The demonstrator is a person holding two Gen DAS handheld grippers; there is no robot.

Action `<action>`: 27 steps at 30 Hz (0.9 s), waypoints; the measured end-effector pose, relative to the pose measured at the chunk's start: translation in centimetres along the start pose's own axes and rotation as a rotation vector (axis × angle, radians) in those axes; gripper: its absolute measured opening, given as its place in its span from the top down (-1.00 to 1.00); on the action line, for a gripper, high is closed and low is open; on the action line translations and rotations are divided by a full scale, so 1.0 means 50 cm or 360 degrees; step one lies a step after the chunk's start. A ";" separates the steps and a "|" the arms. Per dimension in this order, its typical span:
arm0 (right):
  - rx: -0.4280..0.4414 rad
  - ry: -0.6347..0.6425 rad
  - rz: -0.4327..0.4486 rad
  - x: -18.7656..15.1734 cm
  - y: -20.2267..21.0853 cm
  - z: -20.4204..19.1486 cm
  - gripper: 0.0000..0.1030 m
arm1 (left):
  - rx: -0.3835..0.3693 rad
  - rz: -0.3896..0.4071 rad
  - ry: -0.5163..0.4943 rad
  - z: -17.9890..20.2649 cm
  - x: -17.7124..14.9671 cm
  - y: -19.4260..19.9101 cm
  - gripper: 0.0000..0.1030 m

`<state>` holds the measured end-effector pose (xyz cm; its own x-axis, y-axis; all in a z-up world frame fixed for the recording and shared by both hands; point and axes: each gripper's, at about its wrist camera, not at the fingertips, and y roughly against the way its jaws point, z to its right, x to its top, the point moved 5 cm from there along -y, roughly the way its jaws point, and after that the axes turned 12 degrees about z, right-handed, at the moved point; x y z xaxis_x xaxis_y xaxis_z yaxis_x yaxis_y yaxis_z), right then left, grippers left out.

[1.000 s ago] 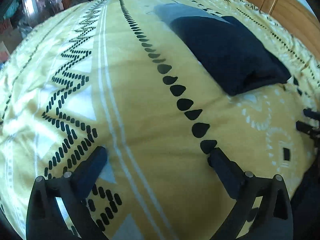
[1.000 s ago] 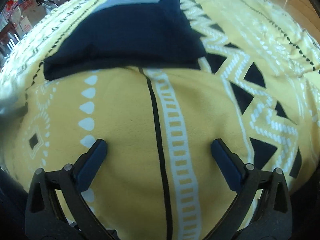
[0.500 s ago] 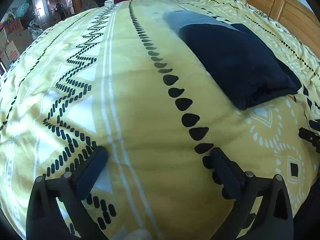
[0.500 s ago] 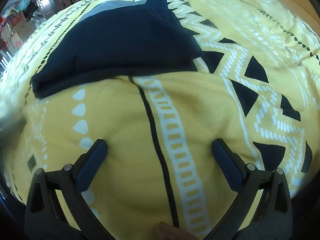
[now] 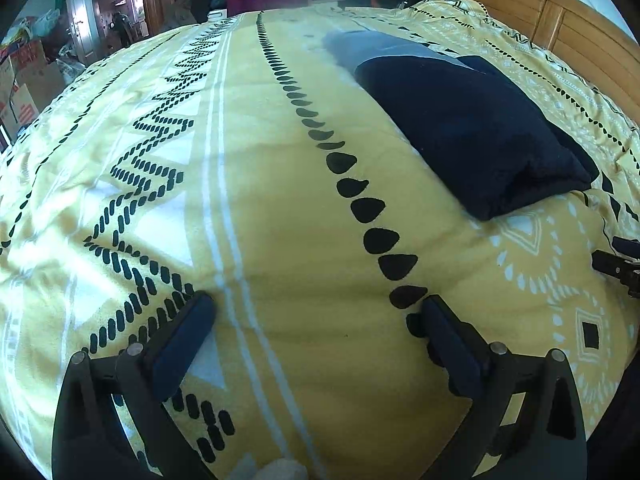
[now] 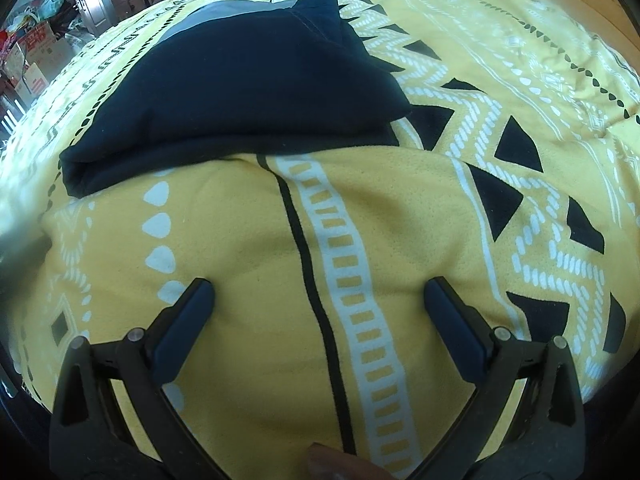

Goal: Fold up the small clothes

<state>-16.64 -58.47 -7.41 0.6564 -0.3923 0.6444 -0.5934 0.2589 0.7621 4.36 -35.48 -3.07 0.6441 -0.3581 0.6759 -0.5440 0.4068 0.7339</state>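
One yellow patterned fleece blanket (image 5: 280,216) covers the bed, on it a dark navy folded garment (image 6: 244,80) lies apart ahead, seemingly finished, while the left claw (image 5: 316,312) and right claw (image 6: 316,300) hover wide open, empty.

Folded navy garment (image 5: 476,128) on bedspread (image 5: 280,208)

Your right gripper (image 6: 318,300): fingers (image 6: 182,332) spread wide, holding nothing, low over the bed's yellow patterned blanket (image 6: 400,240). Folded navy garment (image 6: 248,88) with a grey panel: lying flat ahead of you on the blanket, apart from the fingers. Cardboard boxes (image 6: 38,52): far left background.
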 end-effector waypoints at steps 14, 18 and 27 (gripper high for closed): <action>0.0008 -0.0010 0.0005 0.002 -0.002 -0.002 -1.00 | -0.0008 0.0010 0.0010 -0.001 0.002 0.000 -1.00; 0.0012 -0.0014 0.0006 0.003 -0.002 -0.002 -1.00 | -0.0013 0.0011 0.0015 -0.001 0.004 -0.001 -1.00; 0.0088 0.0103 -0.0113 0.020 -0.011 -0.002 -1.00 | -0.0023 0.0017 0.0025 -0.001 0.005 0.000 -1.00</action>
<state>-15.62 -58.94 -7.17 0.7252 -0.3496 0.5932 -0.5682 0.1827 0.8024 4.57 -35.52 -2.89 0.6467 -0.3405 0.6825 -0.5431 0.4227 0.7255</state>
